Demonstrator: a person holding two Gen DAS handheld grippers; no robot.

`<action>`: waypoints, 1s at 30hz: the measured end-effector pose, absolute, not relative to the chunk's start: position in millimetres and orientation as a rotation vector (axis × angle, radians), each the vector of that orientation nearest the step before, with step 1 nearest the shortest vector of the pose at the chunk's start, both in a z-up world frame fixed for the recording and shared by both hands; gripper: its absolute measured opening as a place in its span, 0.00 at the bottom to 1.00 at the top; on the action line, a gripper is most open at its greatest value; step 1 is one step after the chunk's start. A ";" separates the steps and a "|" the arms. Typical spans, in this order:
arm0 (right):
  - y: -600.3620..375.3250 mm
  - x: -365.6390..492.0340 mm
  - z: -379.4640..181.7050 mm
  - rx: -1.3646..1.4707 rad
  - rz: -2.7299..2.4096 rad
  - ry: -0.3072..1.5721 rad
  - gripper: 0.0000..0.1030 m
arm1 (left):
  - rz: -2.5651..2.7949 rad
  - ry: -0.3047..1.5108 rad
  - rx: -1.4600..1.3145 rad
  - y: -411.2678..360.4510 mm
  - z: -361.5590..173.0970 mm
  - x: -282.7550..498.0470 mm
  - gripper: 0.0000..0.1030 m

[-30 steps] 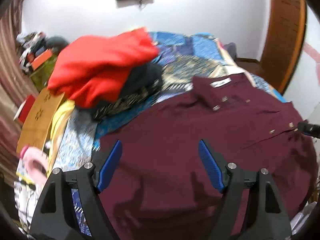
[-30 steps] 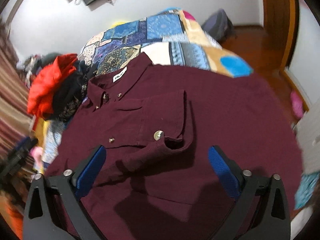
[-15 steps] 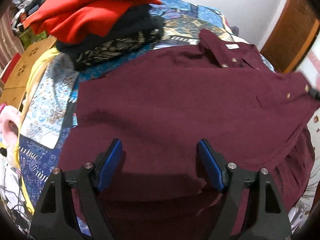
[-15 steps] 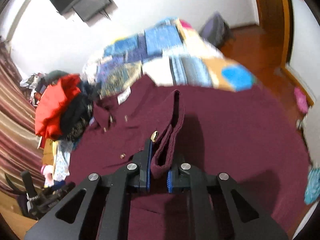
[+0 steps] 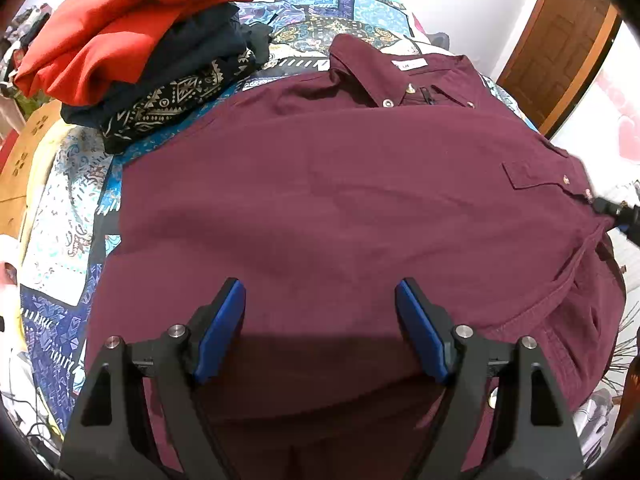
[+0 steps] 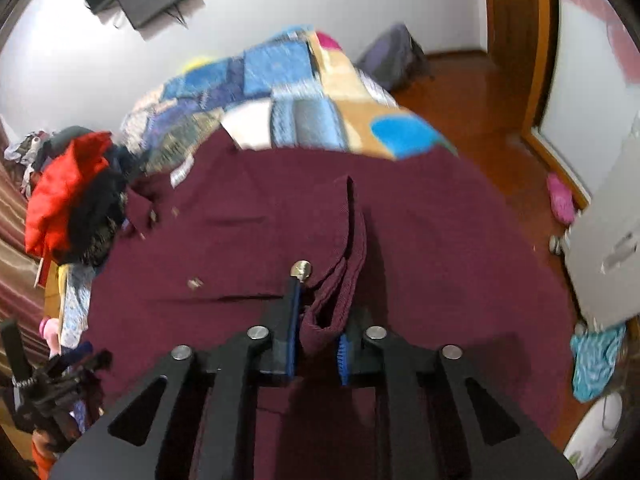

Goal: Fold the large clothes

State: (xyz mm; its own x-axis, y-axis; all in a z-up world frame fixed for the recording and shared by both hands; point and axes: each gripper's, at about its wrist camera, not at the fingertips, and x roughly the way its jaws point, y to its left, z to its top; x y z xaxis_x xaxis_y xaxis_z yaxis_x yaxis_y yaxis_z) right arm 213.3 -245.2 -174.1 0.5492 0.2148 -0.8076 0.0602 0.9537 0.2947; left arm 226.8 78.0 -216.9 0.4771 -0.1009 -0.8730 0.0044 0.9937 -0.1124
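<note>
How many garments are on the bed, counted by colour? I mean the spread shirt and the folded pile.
Maroon: 1, the maroon shirt, spread flat
Red: 1, the red garment, top of the pile
Dark navy: 1, the navy garment
Black with pale pattern: 1, the patterned garment, bottom
Total: 4

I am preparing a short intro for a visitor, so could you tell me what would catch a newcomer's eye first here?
A big maroon shirt spreads over the patchwork bedspread, filling the middle of both views. The right hand-held gripper pinches a bunched fold of it near a shiny button, while the left hand-held gripper is open above the cloth. A bright red garment tops a folded pile beside the collar.
</note>
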 end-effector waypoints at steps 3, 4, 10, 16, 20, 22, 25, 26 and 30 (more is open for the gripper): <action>-254.7 207.2 -177.8 0.291 0.042 1.022 0.24 | -0.054 1.071 -0.089 76.4 -213.3 226.3 0.75; -259.3 205.0 -175.7 0.287 0.037 1.020 0.26 | -0.050 1.066 -0.082 75.2 -211.2 226.1 0.75; -289.1 185.0 -156.9 0.314 -0.024 0.951 0.40 | -0.051 1.015 -0.052 61.8 -190.1 227.0 0.75; -348.1 153.8 -154.5 0.412 -0.156 0.900 0.51 | -0.082 0.946 -0.042 38.6 -164.0 234.3 0.75; -381.8 131.6 -164.5 0.453 -0.267 0.899 0.51 | -0.110 0.917 -0.029 19.1 -153.4 240.9 0.75; -401.2 121.0 -175.6 0.498 -0.318 0.919 0.51 | -0.125 0.914 -0.025 9.4 -151.5 244.6 0.75; -425.1 107.0 -197.6 0.585 -0.368 0.951 0.51 | -0.145 0.921 -0.013 -5.5 -152.5 249.0 0.75; -429.0 105.0 -202.3 0.605 -0.376 0.959 0.51 | -0.147 0.923 -0.008 -8.5 -153.2 249.5 0.75; -448.9 98.8 -239.8 0.740 -0.389 1.023 0.51 | -0.165 0.941 0.016 -25.0 -158.1 252.4 0.75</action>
